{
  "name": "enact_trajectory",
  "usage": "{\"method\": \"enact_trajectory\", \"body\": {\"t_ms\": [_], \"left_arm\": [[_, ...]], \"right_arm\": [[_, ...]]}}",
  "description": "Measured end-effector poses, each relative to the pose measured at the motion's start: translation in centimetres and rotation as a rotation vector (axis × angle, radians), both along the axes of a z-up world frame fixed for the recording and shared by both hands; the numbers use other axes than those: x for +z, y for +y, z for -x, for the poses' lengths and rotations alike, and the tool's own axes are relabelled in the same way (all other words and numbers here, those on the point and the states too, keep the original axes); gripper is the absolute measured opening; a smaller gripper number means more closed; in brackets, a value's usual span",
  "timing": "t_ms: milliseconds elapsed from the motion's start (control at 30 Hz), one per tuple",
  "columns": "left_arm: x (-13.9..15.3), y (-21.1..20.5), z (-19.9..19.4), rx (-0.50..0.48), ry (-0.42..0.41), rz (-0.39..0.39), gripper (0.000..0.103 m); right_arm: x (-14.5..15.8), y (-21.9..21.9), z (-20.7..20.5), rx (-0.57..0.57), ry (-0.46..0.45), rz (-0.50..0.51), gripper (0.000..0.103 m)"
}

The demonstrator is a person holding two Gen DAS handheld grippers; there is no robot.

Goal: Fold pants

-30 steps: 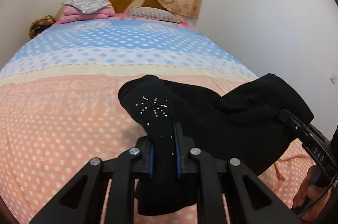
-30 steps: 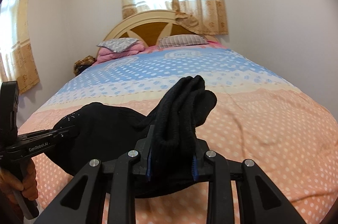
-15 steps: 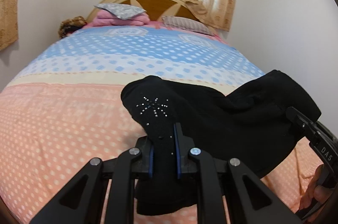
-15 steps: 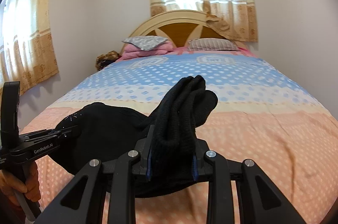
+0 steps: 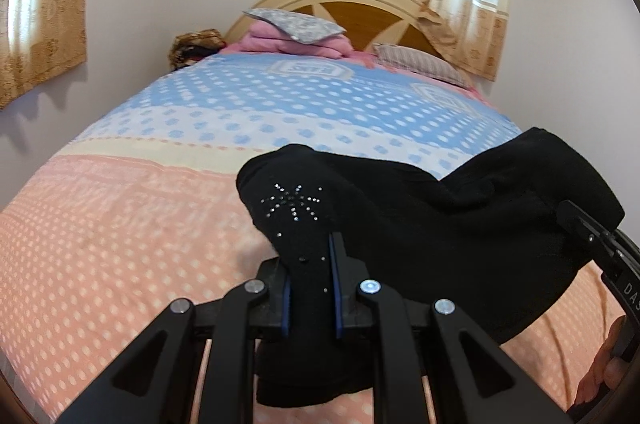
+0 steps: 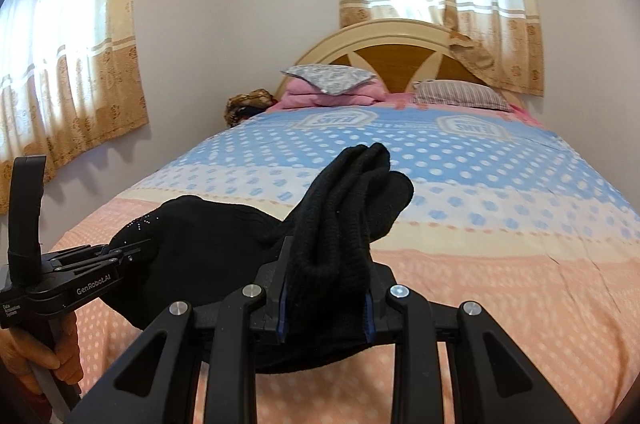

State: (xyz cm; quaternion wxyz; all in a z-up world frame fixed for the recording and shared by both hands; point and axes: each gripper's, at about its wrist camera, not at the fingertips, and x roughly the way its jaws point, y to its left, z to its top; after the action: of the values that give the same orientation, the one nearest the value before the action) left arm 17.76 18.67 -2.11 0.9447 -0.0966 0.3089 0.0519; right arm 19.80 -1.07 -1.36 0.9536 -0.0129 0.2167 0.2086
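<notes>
Black pants point(image 5: 432, 224) with a rhinestone star hang between my two grippers above the bed. My left gripper point(image 5: 310, 264) is shut on the end with the rhinestones. My right gripper point(image 6: 326, 276) is shut on a thick bunched end of the pants point(image 6: 352, 200). The right gripper also shows at the right edge of the left wrist view point(image 5: 592, 236). The left gripper shows at the left of the right wrist view point(image 6: 120, 256), clamped on the pants. The cloth sags between them, just over the pink part of the bedspread.
The bed point(image 5: 120, 244) has a dotted spread, pink near me and blue farther off. Pillows point(image 6: 332, 80) and a folded pink blanket lie at the headboard point(image 6: 400, 40). Curtained windows are behind and to the left. A wall stands close on the right.
Both grippers have tilted up and turned left with the pants still clamped. More of the left wall and curtains shows now. The pants keep the same shape between them.
</notes>
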Motion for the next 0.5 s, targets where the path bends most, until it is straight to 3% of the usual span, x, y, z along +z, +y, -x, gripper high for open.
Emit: {"method": "enact_trajectory", "body": {"t_ms": [300,500], "left_arm": [[-0.5,2.8,-3.5,0.095,-0.01,-0.1,0.015],[-3.3,3.2,-6.6,0.129,0.04,-0.181,0.015]], "right_arm": [[-1.1,4.7,-5.0,0.037,0.0,-0.03,0.028],[-4.0,6.8,-9.0,0.012,0.049,-0.01,0.028]]}}
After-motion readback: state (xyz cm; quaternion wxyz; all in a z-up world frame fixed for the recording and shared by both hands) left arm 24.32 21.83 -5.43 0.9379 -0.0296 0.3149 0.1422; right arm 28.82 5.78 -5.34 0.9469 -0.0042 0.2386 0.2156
